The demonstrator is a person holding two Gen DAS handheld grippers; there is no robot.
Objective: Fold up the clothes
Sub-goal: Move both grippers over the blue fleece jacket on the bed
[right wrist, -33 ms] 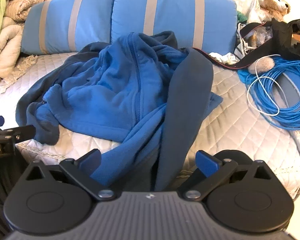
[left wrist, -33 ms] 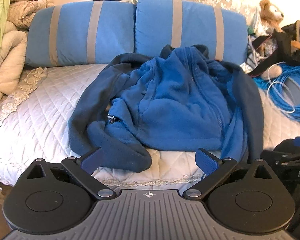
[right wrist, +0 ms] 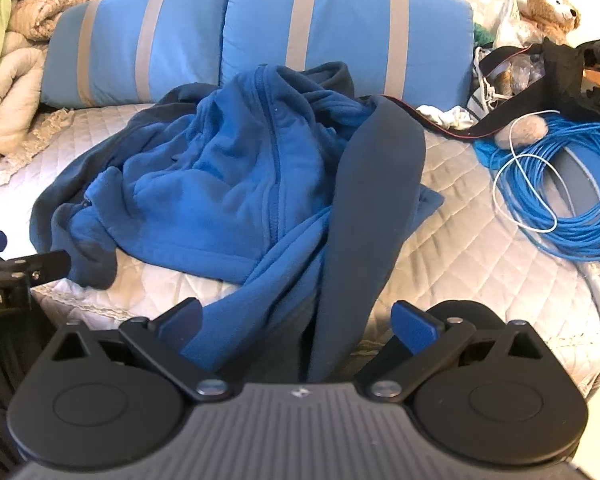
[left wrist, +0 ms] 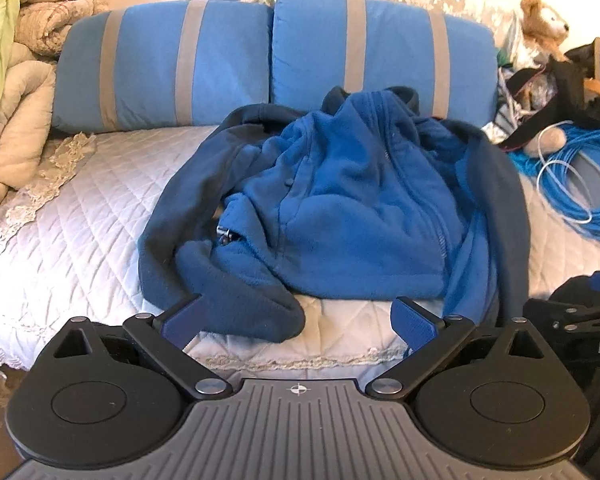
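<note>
Nothing has moved since the earlier frame. The fleece jacket [left wrist: 340, 208] lies crumpled on the bed [left wrist: 80, 216], just ahead of the left gripper [left wrist: 298, 322], spread wide and empty. The right gripper [right wrist: 296, 324], also spread, has the dark sleeve [right wrist: 372, 216] hanging between its fingers. Grabbing bunched layers could tangle the fold.
</note>
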